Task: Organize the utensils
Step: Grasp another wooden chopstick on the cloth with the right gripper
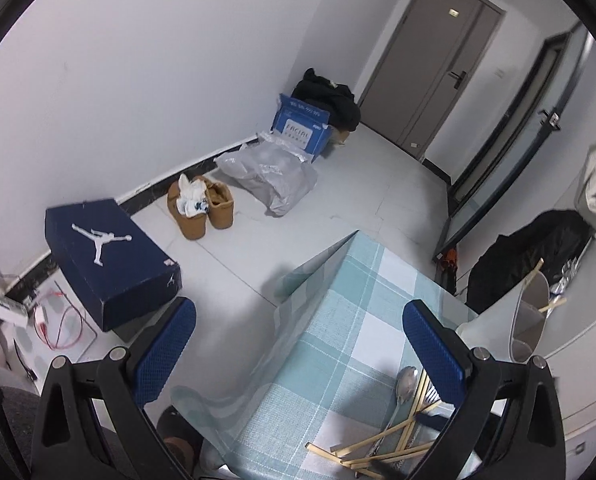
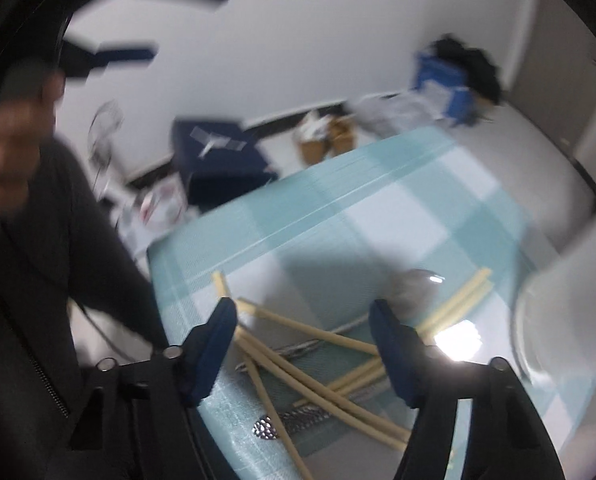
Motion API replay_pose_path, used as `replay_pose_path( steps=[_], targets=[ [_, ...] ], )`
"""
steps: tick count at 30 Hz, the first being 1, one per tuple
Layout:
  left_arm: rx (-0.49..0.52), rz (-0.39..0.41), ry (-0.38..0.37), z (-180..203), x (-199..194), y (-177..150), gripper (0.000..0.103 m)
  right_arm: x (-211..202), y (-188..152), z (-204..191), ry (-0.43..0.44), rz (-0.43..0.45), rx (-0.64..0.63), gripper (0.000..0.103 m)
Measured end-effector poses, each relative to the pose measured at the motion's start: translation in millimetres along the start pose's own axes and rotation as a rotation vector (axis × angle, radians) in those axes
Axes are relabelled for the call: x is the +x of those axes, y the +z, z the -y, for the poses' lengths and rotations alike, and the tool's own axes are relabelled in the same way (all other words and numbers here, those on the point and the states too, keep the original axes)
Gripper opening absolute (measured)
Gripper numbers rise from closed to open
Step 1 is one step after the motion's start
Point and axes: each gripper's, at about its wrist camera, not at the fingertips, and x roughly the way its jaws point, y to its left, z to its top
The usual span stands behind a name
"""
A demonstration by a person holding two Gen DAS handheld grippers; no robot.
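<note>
Chopsticks (image 2: 309, 376) and a spoon (image 1: 405, 380) are lying in a loose heap on the checked counter (image 2: 337, 216), beside a white holder (image 1: 527, 320) already carrying a few sticks. Judging by this, the picking step is starting: the right tool (image 2: 302, 324) is hovering over the heap, jaws part-open and empty, while the left tool (image 1: 298, 344) is standing wide, holding nothing. Next, pinching one stick cleanly from the tangle.

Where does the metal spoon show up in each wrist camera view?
Left wrist: spoon lies low and right of centre, beside the chopsticks.
Right wrist: its blurred bowl sits right of centre, past the gripper.
Shared landmark: the dark blue shoebox on the floor.
</note>
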Motion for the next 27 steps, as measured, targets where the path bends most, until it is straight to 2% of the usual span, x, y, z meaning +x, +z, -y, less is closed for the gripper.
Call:
replay_pose_path(
  steps=[3,7,10,12,17,19,21,24,27],
  targets=[
    [-0.051,-0.005,0.003,-9,3,4,0.102,19,6,-12,0.030,-0.078,-0.125,0.060],
    [-0.092,-0.005,0.017,-20,4,8,0.102,41,10,-21,0.031,-0.150,-0.231,0.060],
    [-0.114,-0.009,0.026,-24,5,9,0.102,46,15,-18,0.044,-0.163,-0.239,0.055],
    [-0.121,-0.010,0.027,-26,6,10,0.102,50,17,-16,0.050,-0.183,-0.237,0.038],
    [-0.123,-0.016,0.030,-26,7,11,0.102,57,20,-9,0.082,-0.185,-0.239,0.033],
    [-0.125,-0.023,0.022,-26,8,11,0.102,59,23,-7,0.088,-0.177,-0.233,0.027],
    [-0.121,-0.023,0.027,-26,9,11,0.102,61,27,-6,0.086,-0.176,-0.233,0.015],
    [-0.113,-0.022,0.036,-25,9,11,0.102,63,31,-4,0.078,-0.173,-0.234,0.007],
    [-0.109,-0.023,0.040,-24,11,10,0.102,63,35,0,0.047,-0.160,-0.238,0.006]
  ],
)
